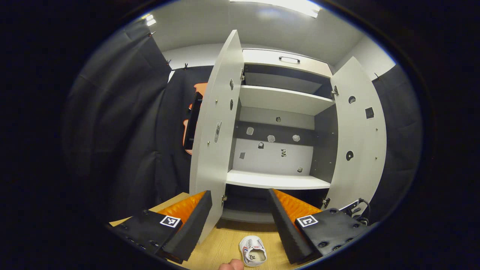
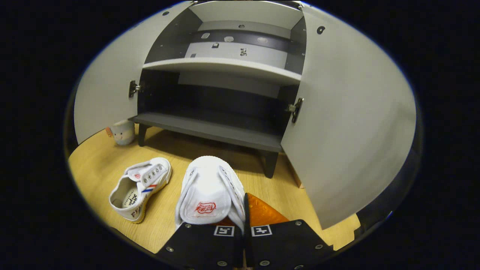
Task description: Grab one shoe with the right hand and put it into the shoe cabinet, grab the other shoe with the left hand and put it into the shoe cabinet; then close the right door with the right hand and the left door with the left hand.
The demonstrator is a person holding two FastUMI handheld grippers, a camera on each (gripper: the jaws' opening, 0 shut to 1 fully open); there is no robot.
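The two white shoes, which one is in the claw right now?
The shoe pinched at its heel side by the right claw. The other shoe lies free on the floor to its left.

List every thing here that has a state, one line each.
Left door: open.
Right door: open.
Drawer: shut.
Shoe cabinet: shelves bare, no shoe inside.
Right gripper: jaws shut on the held shoe.
Other shoe: upright on the floor, ungrasped.
Left gripper: jaws open, holding nothing.
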